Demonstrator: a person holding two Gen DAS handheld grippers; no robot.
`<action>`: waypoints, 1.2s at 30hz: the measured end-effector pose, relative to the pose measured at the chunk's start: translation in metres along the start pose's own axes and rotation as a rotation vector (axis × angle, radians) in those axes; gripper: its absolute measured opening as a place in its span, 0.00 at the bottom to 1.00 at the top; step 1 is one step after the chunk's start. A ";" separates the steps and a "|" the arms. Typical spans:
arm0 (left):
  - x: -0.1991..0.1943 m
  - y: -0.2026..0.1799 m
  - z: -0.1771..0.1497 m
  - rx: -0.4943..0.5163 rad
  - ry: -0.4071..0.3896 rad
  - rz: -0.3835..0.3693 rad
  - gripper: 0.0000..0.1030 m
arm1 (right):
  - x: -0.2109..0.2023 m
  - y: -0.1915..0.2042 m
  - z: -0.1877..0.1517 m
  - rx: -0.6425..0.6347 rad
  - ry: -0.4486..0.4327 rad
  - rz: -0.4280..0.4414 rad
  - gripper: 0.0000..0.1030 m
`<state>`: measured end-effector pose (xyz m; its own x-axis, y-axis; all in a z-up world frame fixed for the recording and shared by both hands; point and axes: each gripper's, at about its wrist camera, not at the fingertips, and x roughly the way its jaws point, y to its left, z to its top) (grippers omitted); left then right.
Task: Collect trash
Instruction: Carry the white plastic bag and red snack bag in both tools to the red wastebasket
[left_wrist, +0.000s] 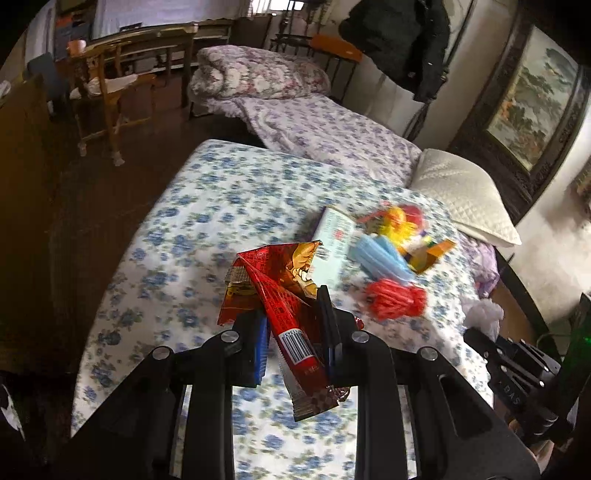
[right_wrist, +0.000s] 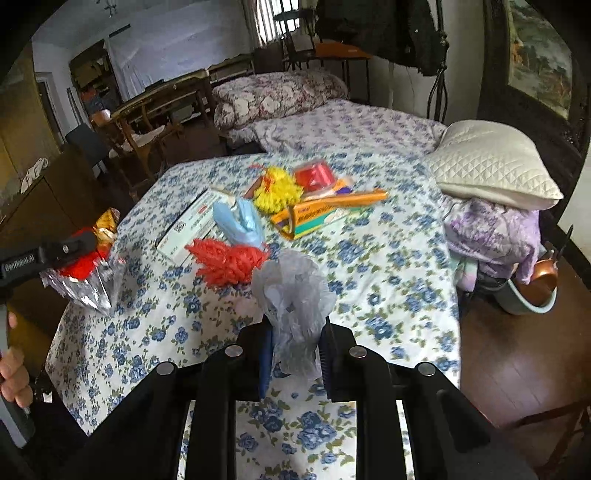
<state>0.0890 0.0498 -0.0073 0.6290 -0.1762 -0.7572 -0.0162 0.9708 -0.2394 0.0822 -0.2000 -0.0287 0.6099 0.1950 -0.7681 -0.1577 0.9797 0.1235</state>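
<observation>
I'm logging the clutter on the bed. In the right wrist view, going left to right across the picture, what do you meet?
Left gripper with the red snack wrapper → red mesh bundle → right gripper with the translucent plastic bag → white quilted pillow.

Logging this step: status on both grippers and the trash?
Left gripper shut on red snack wrapper, lifted. Right gripper shut on translucent plastic bag. Red mesh, blue mask, boxes remain on floral bedsheet. Nothing blocking.
</observation>
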 end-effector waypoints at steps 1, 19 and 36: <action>0.000 -0.007 0.000 0.009 0.002 -0.016 0.24 | -0.002 -0.003 0.000 0.006 -0.005 -0.003 0.21; 0.013 -0.189 -0.033 0.305 0.040 -0.245 0.24 | -0.104 -0.108 -0.036 0.204 -0.202 -0.184 0.22; 0.081 -0.385 -0.147 0.701 0.261 -0.408 0.24 | -0.056 -0.274 -0.195 0.564 0.059 -0.363 0.24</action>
<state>0.0323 -0.3622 -0.0657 0.2802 -0.4824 -0.8299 0.7122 0.6841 -0.1571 -0.0608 -0.4881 -0.1419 0.5021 -0.1384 -0.8537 0.4886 0.8598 0.1480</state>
